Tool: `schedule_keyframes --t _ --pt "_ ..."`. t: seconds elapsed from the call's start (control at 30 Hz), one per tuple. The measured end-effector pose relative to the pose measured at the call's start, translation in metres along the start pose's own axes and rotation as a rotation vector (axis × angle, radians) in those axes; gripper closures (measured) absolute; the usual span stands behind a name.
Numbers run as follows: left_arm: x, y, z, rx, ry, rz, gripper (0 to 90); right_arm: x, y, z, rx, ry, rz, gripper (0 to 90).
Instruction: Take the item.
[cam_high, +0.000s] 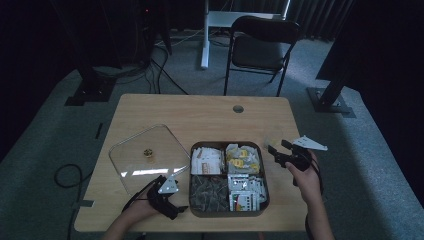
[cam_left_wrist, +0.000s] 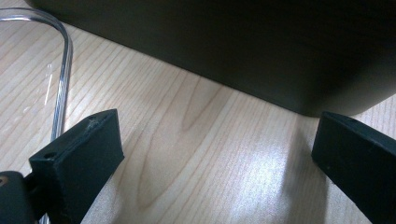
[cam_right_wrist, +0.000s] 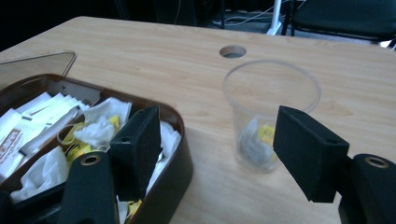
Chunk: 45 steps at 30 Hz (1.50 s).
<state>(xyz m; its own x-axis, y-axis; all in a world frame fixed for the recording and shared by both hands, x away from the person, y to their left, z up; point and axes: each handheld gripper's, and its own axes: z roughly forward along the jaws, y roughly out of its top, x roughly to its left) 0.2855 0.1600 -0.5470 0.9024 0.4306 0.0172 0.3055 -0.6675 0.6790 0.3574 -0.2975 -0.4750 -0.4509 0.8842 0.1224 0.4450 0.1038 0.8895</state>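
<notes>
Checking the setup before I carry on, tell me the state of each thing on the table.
Box: open, four compartments filled with packets.
Lid: off, flat on the table beside the box.
Cup: upright, a packet inside.
Left gripper: open, holding nothing.
Right gripper: open, holding nothing.

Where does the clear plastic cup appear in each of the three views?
High view: clear plastic cup faint, right of the dark tray.
Left gripper view: not in it.
Right gripper view: cup right of centre, upright on the table.
Shared landmark: the tray.
</notes>
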Motion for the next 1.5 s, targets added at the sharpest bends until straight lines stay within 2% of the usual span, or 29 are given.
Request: schedule_keyframes --t 0.23,0.43,0.67,1.07,1.5 --pt "0.000 0.000 0.000 0.001 0.000 0.002 1.8 0.000 -0.016 -0.003 0.010 -0.001 0.009 30.1" --pt "0.000 0.000 0.000 -0.002 0.000 -0.002 1.8 0.002 -0.030 -0.003 0.050 -0.006 0.010 25.3" --pt "0.000 0.000 0.000 0.000 0.000 0.000 1.8 0.001 -0.046 -0.002 0.068 -0.010 0.026 23.7" --pt "0.000 0.000 0.000 0.000 0.001 -0.001 1.8 0.005 -0.070 0.000 0.132 -0.005 0.014 21.7" --pt "-0.001 0.000 0.000 0.000 0.004 -0.003 1.8 0.010 -0.085 -0.004 0.185 -0.005 -0.008 19.9"
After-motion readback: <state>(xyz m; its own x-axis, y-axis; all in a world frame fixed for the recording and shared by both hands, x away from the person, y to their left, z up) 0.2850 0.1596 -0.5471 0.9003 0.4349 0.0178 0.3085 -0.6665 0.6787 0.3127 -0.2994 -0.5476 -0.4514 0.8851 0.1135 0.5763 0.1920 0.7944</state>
